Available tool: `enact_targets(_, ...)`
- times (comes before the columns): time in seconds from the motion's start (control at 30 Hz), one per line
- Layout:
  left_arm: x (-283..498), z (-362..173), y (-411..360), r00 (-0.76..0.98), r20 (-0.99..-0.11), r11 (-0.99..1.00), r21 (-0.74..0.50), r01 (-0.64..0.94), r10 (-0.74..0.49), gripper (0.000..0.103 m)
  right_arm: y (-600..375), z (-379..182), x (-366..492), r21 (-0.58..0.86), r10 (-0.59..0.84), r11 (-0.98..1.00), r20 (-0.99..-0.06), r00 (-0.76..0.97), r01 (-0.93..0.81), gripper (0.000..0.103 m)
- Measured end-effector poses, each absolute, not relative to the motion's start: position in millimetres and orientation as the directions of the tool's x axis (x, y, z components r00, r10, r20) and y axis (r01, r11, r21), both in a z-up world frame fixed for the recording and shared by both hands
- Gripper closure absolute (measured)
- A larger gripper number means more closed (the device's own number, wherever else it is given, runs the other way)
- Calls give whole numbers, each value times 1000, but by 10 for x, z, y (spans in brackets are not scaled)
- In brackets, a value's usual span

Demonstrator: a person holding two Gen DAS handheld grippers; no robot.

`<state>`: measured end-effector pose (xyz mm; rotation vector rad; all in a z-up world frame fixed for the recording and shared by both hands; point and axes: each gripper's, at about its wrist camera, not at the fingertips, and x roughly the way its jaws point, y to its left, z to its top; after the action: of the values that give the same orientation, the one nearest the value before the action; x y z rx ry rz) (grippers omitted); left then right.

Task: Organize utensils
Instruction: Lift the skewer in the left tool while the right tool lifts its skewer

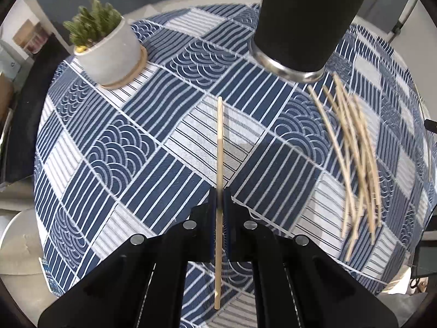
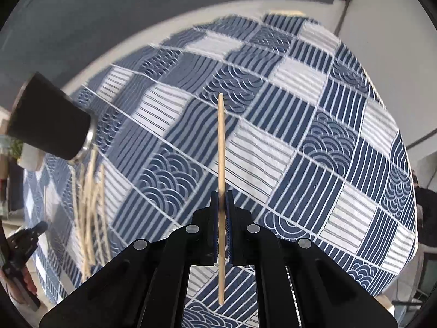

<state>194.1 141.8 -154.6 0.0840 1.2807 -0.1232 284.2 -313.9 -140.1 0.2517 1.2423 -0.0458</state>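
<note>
left gripper [image 1: 219, 191] | clamps chopstick [image 1: 219, 142] | right gripper [image 2: 221, 194] | clamps second chopstick [image 2: 221, 147]

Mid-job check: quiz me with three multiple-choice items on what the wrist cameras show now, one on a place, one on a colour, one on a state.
1. Where does the loose pile of chopsticks lie?
A. inside the cup
B. on the tablecloth in front of the black cup
C. beside the plant

2. What colours is the tablecloth?
A. red and yellow
B. plain green
C. blue and white

3. What is the left claw doing?
A. shut on a single chopstick
B. open and empty
C. gripping the plant pot

Answers: 1 B, the sticks fan out from the black cup; 2 C, patterned patches show it; 3 A, the single chopstick is clamped between its pads.
</note>
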Motion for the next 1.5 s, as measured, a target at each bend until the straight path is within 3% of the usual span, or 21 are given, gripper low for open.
enact_targets(0.37,1845,-981,1281,397,-917,991,76,111,26,98,-2582,-838,2345,181,156,983,-876,456,10,98)
enact_targets(0.73,2082,-399,1184,521,-853,991,101,88,41,98,-2144,-231,2524,217,255,967,-787,562,-135,98)
enact_targets(1.07,2462,221,990,636,-771,992,49,118,-38,98,-1816,294,2771,304,430,902,-576,695,-306,98)
enact_targets(1.5,2840,948,655,804,-556,970,-21,241,-212,98,-1431,757,3140,269,529,846,-322,785,-460,98)
